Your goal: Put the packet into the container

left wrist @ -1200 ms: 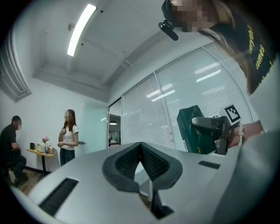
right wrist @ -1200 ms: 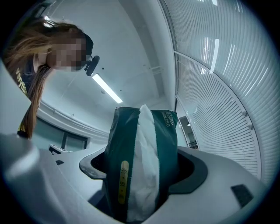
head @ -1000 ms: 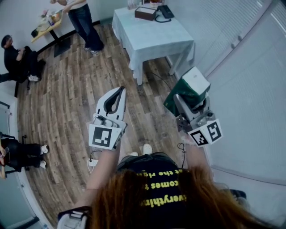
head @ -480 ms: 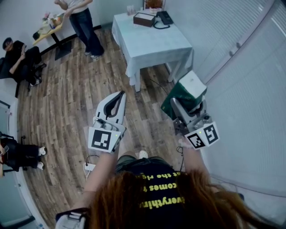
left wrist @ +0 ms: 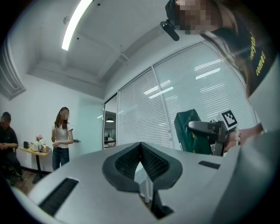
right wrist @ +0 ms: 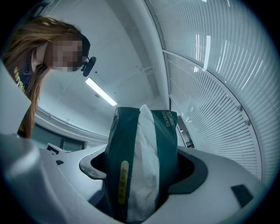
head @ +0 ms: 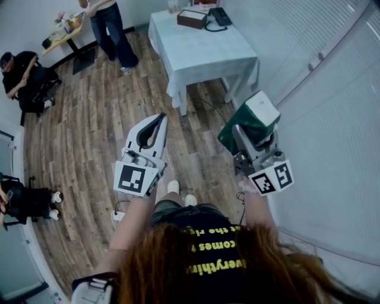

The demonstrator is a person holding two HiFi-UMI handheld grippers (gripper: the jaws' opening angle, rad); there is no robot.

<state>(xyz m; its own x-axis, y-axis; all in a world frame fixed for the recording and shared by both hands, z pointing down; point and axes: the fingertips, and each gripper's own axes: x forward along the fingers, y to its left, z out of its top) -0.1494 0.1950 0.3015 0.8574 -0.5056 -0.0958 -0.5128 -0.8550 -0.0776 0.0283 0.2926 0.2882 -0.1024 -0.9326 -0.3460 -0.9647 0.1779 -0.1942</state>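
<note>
**Head view.** Compared with half a second ago, the left gripper (head: 159,119) sits slightly higher in frame. The right gripper (head: 248,132) and its packet (head: 244,126) have barely shifted. I hold both grippers out ahead at about waist height, well apart and pointing forward, over a wood-plank floor (head: 89,136). The packet is dark green film with a white end panel, and it stands up out of the right jaws. Ahead stands a table (head: 208,53) under a pale cloth. At its far end is a dark box (head: 192,18), possibly the container, though it is too small here to confirm.

**Left gripper view.** The jaws are clenched: the dark ribbed pads meet at their tips with nothing between them. The gripper body is smooth grey plastic. The right gripper and the green packet show at the right, in front of white slatted blinds (left wrist: 144,118).

**Right gripper view.** The jaws are clamped on the packet, one pad on each green side. A crinkled white panel runs up its middle, and a yellow oval label sits on the left green face. The packet stands upright and tapers toward its top.
</note>
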